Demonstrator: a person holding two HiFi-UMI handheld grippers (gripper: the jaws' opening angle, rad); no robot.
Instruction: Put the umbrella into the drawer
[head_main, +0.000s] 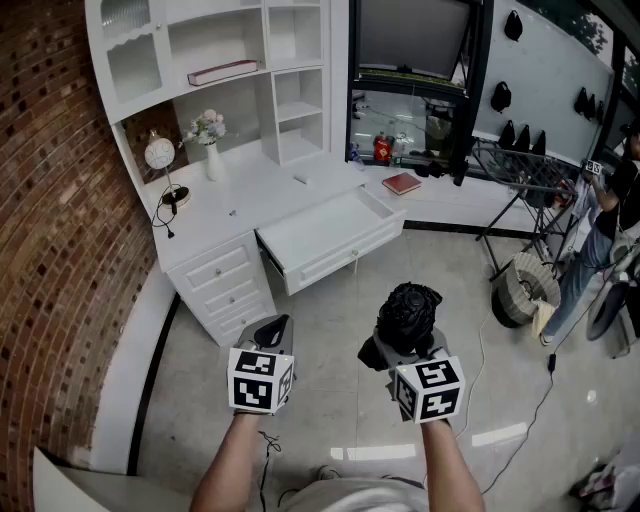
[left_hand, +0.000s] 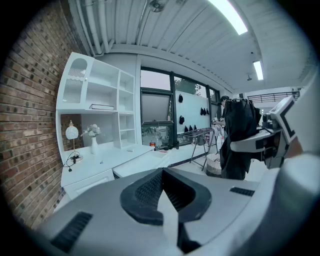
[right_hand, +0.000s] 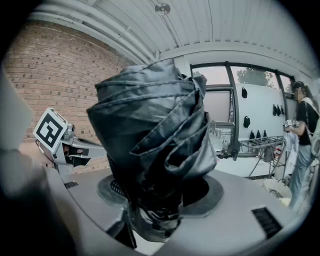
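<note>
A folded black umbrella (head_main: 408, 312) stands upright in my right gripper (head_main: 403, 348), whose jaws are shut on its lower end. In the right gripper view the umbrella (right_hand: 150, 135) fills the middle, pinched at its base by that gripper (right_hand: 155, 202). The white desk's top drawer (head_main: 335, 262) is pulled out and looks bare inside, some way ahead of both grippers. My left gripper (head_main: 273, 330) is shut with nothing in it, level with the right one and to its left. In the left gripper view its jaws (left_hand: 162, 192) meet, and the umbrella (left_hand: 239, 135) hangs at the right.
A white desk (head_main: 250, 195) with shelves stands against the brick wall, bearing a vase (head_main: 210, 140) and a round lamp (head_main: 160, 155). A red book (head_main: 402, 183) lies on the window ledge. A drying rack (head_main: 525, 170), a basket (head_main: 522, 290) and a person (head_main: 610, 230) are at right.
</note>
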